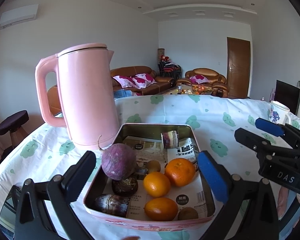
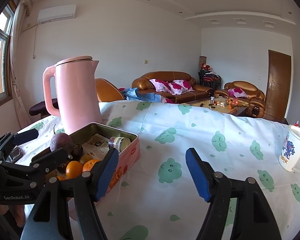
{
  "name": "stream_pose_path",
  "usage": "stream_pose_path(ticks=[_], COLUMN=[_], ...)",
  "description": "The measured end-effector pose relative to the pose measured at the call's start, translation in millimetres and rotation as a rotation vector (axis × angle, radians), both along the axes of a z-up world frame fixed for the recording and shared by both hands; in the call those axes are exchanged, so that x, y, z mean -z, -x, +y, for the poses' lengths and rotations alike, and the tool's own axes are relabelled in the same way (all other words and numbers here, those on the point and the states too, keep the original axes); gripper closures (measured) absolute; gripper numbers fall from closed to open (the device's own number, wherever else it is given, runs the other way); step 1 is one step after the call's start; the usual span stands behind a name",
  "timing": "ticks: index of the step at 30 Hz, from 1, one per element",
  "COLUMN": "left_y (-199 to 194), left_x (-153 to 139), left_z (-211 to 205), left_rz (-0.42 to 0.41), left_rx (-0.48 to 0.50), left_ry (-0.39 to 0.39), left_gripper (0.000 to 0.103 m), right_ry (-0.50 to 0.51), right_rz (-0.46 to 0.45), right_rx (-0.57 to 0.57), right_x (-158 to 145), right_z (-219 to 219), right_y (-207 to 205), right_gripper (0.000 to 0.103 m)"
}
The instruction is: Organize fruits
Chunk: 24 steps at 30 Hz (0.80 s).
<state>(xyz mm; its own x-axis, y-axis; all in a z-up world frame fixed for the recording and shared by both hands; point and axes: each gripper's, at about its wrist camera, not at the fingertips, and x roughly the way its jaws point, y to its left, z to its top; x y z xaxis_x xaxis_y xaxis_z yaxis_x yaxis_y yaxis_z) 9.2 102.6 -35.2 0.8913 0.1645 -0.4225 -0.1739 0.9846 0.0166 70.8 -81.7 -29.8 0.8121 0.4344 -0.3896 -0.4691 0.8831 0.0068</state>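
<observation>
A pink kettle (image 1: pixel 86 96) stands at the left on the cloth (image 1: pixel 210 120). Just beside it is a tin (image 1: pixel 150 223) with 3 oranges (image 1: pixel 157 184), some kiwis (image 1: pixel 153 166) and purple roots (image 1: pixel 119 164) inside. The left gripper (image 1: pixel 146 172) is wide open around the tin and holds nothing. The right gripper (image 2: pixel 152 172) is open too, over bare cloth, with nothing in it. A mug (image 2: pixel 294 152) sits far right.
</observation>
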Motion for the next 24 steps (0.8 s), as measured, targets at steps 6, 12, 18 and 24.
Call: stream_pose_path(ticks=[6, 12, 18, 24], left_y=[2.7, 3.0, 1.0, 1.8], left_x=[-1.2, -1.4, -0.6, -0.3], left_z=[-1.8, -0.3, 0.5, -2.1], left_rz=[-0.011, -0.005, 0.002, -0.005], left_rx=[-0.001, -0.013, -0.018, -0.013], left_ry=[-0.011, -0.013, -0.007, -0.015], left_gripper=[0.000, 0.000, 0.000, 0.000], right_ry=[-0.001, 0.000, -0.002, -0.005], right_rz=[-0.003, -0.004, -0.003, 0.003], right_rx=[0.004, 0.004, 0.005, 0.004], right_x=[-0.3, -0.4, -0.4, -0.2], right_z=[-1.9, -2.4, -2.4, -3.6], right_y=[-0.1, -0.3, 0.0, 0.0], right_gripper=[0.032, 0.032, 0.032, 0.032])
